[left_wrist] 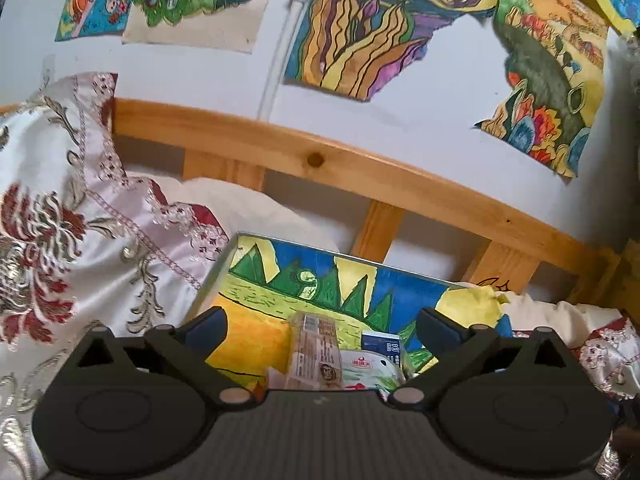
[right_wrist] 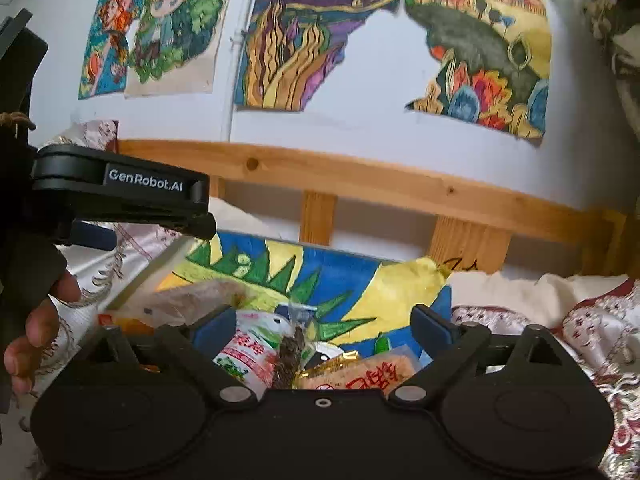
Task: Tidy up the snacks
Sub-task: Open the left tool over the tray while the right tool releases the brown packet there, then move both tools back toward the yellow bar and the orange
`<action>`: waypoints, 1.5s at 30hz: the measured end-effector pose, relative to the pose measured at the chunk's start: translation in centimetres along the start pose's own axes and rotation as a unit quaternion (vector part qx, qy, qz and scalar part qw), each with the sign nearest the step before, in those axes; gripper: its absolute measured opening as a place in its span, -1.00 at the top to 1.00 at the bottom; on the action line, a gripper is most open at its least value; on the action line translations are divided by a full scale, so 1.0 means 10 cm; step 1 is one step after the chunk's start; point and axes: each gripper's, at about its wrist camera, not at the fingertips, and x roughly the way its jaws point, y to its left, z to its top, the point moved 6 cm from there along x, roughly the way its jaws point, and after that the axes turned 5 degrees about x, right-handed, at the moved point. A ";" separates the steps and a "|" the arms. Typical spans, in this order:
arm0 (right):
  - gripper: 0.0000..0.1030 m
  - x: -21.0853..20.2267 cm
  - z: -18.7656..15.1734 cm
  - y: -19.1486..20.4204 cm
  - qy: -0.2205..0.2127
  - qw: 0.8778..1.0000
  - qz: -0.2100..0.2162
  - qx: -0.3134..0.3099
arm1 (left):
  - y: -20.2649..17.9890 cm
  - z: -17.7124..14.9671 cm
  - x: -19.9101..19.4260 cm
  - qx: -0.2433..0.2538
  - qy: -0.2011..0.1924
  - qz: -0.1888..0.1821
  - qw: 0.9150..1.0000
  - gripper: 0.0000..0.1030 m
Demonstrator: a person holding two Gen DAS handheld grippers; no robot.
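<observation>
I am holding both grippers wide open and empty, my right gripper (right_wrist: 322,330) hovering over the snacks (right_wrist: 256,354) lying just below its fingertips, nearer than my left gripper (left_wrist: 322,326).

- A home bedroom.
- Wooden slatted bed frame (left_wrist: 360,176) against a white wall.
- Embroidered satin bedding (left_wrist: 80,240), white pillow (left_wrist: 256,208).
- Hand-coloured drawings (right_wrist: 304,40) stuck on the wall.
</observation>
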 end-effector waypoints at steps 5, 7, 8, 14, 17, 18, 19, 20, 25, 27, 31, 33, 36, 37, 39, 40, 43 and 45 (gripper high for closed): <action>-0.99 -0.27 0.14 0.03 -0.011 1.000 0.007 -0.004 | -0.01 0.04 -0.28 0.012 -0.002 0.003 1.000 -0.99; -0.98 -0.37 0.19 0.04 -0.013 1.000 0.007 -0.003 | -0.02 0.05 -0.40 0.020 -0.005 0.004 1.000 -0.99; -0.98 -0.43 0.21 0.04 -0.012 1.000 0.006 -0.004 | -0.03 0.06 -0.47 0.024 -0.005 0.004 1.000 -0.99; -0.98 -0.81 0.31 0.07 -0.020 1.000 0.006 -0.015 | 0.01 0.01 -0.88 0.033 0.001 0.009 0.999 -0.99; -0.99 -1.01 0.33 0.10 -0.026 0.999 0.011 -0.017 | 0.04 -0.06 -1.09 0.040 0.001 0.013 0.999 -0.99; -0.99 -1.07 0.33 0.11 -0.025 0.999 0.012 -0.018 | 0.05 -0.08 -1.15 0.043 0.001 0.015 0.999 -0.99; -0.99 -1.13 0.32 0.11 -0.024 0.999 0.015 -0.018 | 0.06 -0.12 -1.21 0.045 0.001 0.013 0.999 -0.99; -0.99 -1.18 0.31 0.12 -0.023 0.999 0.018 -0.019 | 0.07 -0.16 -1.26 0.048 0.001 0.013 0.999 -0.99; -0.99 -1.38 0.19 0.12 -0.018 0.999 0.014 -0.022 | 0.14 -0.41 -1.48 0.054 0.006 0.035 0.998 -0.99; -0.99 -1.43 0.13 0.09 -0.015 1.000 0.006 -0.015 | 0.17 -0.50 -1.56 0.050 0.005 0.042 0.998 -0.99; -0.99 -1.52 0.01 0.02 -0.009 1.000 -0.006 -0.005 | 0.20 -0.67 -1.65 0.056 0.008 0.061 0.997 -0.99; -0.99 -1.55 -0.06 -0.01 -0.001 1.000 -0.010 -0.001 | 0.19 -0.74 -1.66 0.063 0.021 0.058 0.996 -0.99; -0.99 -1.57 -0.17 -0.05 0.015 1.000 -0.014 0.005 | 0.16 -0.85 -1.61 0.075 0.053 0.046 0.995 -0.99; -0.99 -1.57 -0.21 -0.06 0.022 1.000 -0.013 0.004 | 0.15 -0.89 -1.60 0.080 0.060 0.045 0.994 -0.99; -0.99 -1.58 -0.28 -0.06 0.032 0.999 -0.014 0.003 | 0.13 -0.96 -1.60 0.086 0.067 0.043 0.993 -0.99; -0.99 -1.58 -0.30 -0.07 0.034 0.999 -0.013 0.004 | 0.12 -1.00 -1.60 0.091 0.071 0.040 0.992 -0.99; -0.99 -1.60 -0.39 -0.06 0.049 0.999 -0.008 0.004 | 0.09 -1.09 -1.62 0.104 0.080 0.037 0.991 -0.99; -0.99 -1.61 -0.44 -0.05 0.057 0.998 -0.008 0.003 | 0.06 -1.12 -1.62 0.111 0.083 0.034 0.990 -0.99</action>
